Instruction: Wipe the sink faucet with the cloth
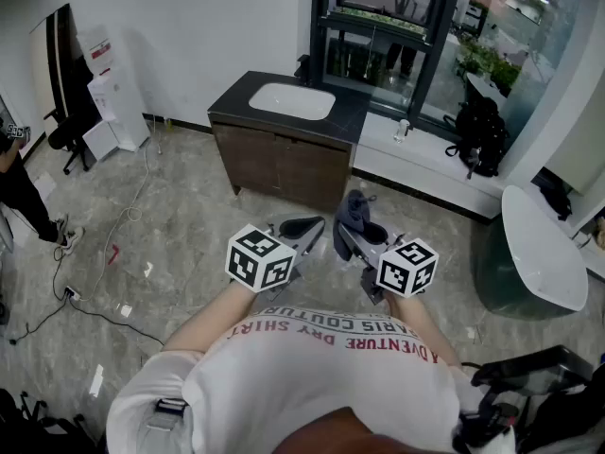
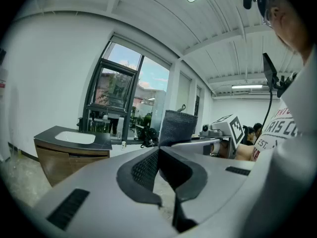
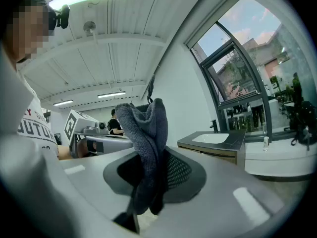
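Two grippers are in your hands, both held well short of the sink cabinet point(image 1: 284, 154), on the open floor in front of it.

Far left of the cabinet, a person point(image 1: 24, 192) in dark clothes stands at the edge of the head view. A white floor-standing unit point(image 1: 115, 102) is against the wall between that person and the cabinet. A thin cable point(image 1: 128, 211) trails over the floor to the cabinet's left front.

The cabinet has a dark top with a white basin point(image 1: 291, 100) sunk into it. The dark faucet point(image 1: 304, 65) stands at the basin's back edge, against the window frame.

Your left gripper point(image 1: 304, 225) is in front of the cabinet, well apart from it. In the left gripper view its jaws are closed tip to tip with nothing between them.

Just to its right, your right gripper point(image 1: 350, 237) is about as far from the cabinet. It is clamped on the dark grey cloth point(image 3: 146, 133). The cloth is pinched between the pads, and its folded bulk stands up above the jaw tips. The cloth is nowhere near the faucet.

To the right of the cabinet, a small white bottle point(image 1: 404, 129) sits on the low window ledge. A black backpack point(image 1: 480, 135) rests farther along the same ledge. Farthest right of the cabinet is a white oval fixture point(image 1: 539, 249).
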Available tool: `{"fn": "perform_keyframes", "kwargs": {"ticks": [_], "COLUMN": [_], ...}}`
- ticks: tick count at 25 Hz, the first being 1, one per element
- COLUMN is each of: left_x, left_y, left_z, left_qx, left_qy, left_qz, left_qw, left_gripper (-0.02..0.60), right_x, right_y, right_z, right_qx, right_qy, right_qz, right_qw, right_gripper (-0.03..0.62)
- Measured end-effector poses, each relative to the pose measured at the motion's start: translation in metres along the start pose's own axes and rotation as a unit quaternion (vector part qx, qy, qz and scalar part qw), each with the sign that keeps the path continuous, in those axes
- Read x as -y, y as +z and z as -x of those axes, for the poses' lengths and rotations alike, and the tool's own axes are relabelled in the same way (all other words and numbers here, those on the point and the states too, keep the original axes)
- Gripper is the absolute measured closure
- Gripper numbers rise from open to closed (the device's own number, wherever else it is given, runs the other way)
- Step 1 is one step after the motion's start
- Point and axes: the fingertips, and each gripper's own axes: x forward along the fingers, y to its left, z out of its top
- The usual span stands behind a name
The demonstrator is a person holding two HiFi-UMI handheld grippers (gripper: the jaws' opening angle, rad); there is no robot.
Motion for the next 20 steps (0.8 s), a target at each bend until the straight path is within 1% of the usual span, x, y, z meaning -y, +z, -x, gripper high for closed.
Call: {"fn": "perform_keyframes", "kwargs": {"ticks": [4,9,15,20], "left_x": [0.008,0.025,0.048,0.059], "left_y": [-0.001,0.0,0.006,-0.009], "left_z": [0.001,-0.003,-0.01,-0.019], "left_qx": [0.001,0.003,0.01,0.012], "left_qy": [0.004,0.007,0.01,0.022], "left_qz": [0.0,-0.001,-0.004,0.006], "left_qw": [1.0,1.0,0.9999,0.9997], "left_gripper": [0.581,0.581,0.58,0.58], "right_x": [-0.003,-0.005,-0.006,0.002], "right_y": [0.0,0.001,0.007,-0.003], "right_z": [0.009,0.027,0.048,0.067], "right_qx": [-0.001,0.002,0.011,0.016], "right_qy": [0.001,0.005,0.008,0.017], "right_qz": [0.004,-0.003,0.006,-0.004], "right_qw": [1.0,1.0,1.0,1.0], "right_gripper": [0.516,0.516,0.516,0.516]}}
